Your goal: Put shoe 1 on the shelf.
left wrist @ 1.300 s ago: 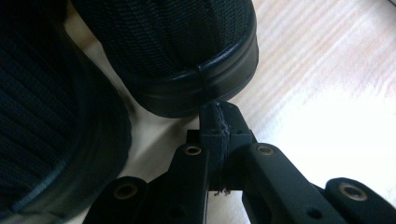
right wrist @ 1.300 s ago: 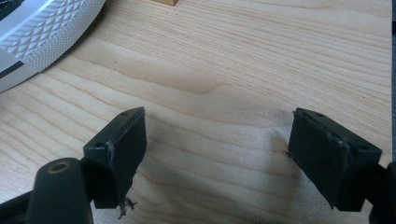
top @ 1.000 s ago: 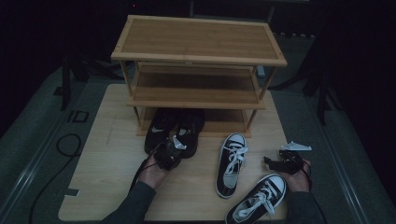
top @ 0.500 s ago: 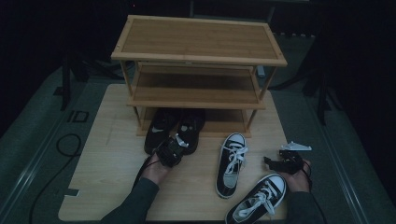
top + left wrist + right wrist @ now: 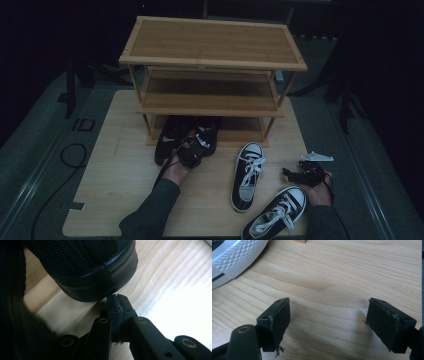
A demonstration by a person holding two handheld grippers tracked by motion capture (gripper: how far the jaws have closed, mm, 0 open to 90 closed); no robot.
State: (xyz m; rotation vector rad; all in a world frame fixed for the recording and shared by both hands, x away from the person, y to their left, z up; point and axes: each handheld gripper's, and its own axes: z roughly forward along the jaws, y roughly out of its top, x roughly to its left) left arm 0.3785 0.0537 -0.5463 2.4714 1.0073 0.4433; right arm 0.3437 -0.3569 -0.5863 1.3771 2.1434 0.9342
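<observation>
The big bamboo shoe rack [image 5: 212, 65] sat at the back of the wooden board [image 5: 120, 180], with a pair of black shoes [image 5: 186, 134] tucked half under its bottom shelf. Two black-and-white sneakers [image 5: 247, 175] lay loose out front, right of centre. The left gripper [image 5: 190, 152] was at the black pair's heels — jaws pressed together on nothing, tips just beside a black heel [image 5: 95, 277]. The right gripper [image 5: 328, 325] hung over bare board near the sneakers — jaws wide, empty.
</observation>
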